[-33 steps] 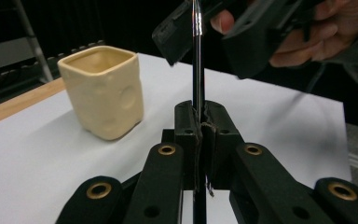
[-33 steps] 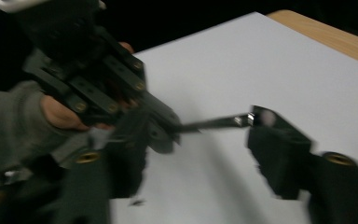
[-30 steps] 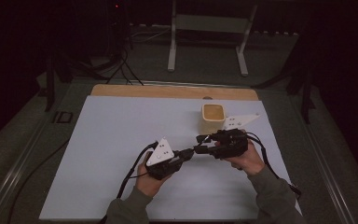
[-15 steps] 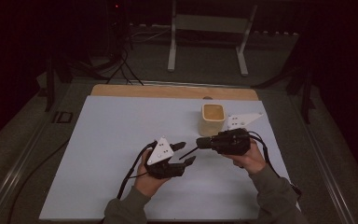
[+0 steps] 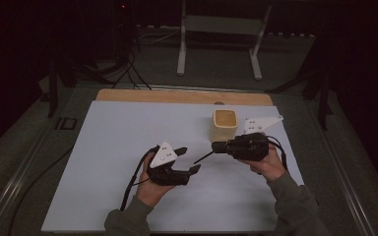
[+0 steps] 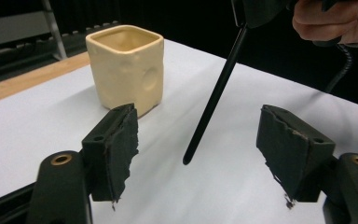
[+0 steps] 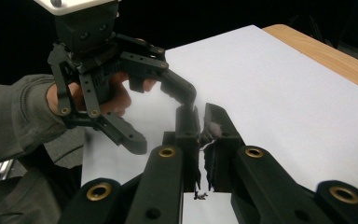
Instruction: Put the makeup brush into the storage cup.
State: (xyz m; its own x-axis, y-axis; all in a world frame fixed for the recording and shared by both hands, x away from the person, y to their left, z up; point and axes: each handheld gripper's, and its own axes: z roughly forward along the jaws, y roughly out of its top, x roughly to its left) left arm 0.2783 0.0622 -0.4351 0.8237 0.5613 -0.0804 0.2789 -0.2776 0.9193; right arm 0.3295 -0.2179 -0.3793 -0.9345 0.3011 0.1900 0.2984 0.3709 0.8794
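So the left claw point(image 5: 187, 159) has let go and backed off since a second ago, its jaws wide apart over the white worktop point(image 5: 118, 147). The thin black stick point(image 6: 213, 95) is pinched only in the right claw point(image 5: 215, 146) now, clenched on its top end, tip angled down toward the sheet. The yellow cup point(image 5: 225, 124) sits just behind, same spot as before.

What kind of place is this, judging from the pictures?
Probably a lab or recording workspace: a white board on a table in a dark room, cables on the floor behind, and a metal stand at the back.
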